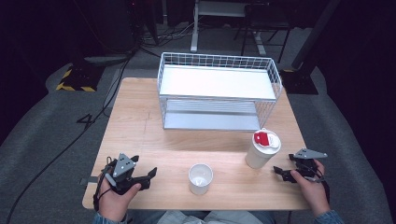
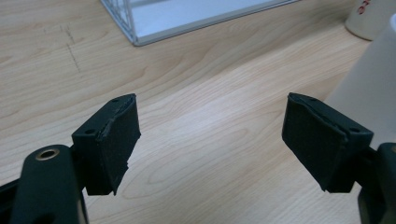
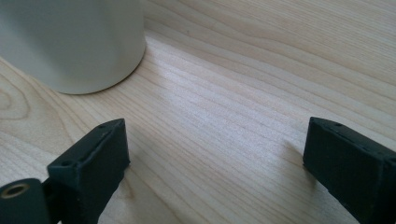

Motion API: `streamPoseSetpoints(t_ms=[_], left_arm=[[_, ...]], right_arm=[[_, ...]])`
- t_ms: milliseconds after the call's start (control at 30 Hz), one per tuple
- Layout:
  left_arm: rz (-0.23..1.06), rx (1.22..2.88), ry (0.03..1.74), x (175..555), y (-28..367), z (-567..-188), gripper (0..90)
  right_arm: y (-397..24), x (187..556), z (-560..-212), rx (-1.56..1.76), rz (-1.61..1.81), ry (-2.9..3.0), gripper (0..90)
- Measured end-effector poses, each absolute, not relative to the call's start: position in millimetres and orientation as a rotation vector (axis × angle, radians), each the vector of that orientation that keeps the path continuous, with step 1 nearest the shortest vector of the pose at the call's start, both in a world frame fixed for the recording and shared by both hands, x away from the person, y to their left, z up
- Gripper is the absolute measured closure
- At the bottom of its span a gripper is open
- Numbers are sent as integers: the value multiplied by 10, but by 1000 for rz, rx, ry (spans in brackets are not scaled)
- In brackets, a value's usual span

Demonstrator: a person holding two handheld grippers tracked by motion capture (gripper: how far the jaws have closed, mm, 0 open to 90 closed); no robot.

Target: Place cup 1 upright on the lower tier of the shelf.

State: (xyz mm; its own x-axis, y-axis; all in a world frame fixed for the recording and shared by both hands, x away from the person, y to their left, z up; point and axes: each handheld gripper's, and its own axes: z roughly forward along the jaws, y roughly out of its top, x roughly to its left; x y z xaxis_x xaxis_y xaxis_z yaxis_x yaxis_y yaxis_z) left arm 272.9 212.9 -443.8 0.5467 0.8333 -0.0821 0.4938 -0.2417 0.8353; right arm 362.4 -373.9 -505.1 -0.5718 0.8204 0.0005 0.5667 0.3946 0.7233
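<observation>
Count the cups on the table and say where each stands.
2. The open white cup stands near the front edge of the table, between the two grippers. The lidded cup with a red tab stands to its right, in front of the wire rack.

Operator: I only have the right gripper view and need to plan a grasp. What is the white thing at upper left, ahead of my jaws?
Observer: It is a tall white lidded cup, upright. The high view shows a red patch on top of its lid.
Operator: Is anything else on the table?
Observer: Yes. A shorter open cup with no lid stands near the front edge, between the two hands, and a white wire rack sits at the back.
Operator: What is the other hand doing?
Observer: The left hand-held gripper has its jaws apart with nothing between them. The open cup is just past one jaw.
</observation>
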Motion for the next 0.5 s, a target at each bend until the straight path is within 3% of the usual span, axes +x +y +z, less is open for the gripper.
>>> streamPoseSetpoints(t_ms=[500], left_arm=[[433,1882,935,2570,1931,-4352,193]], right_arm=[[-3739,3624,-5051,1201,985,2301,70]])
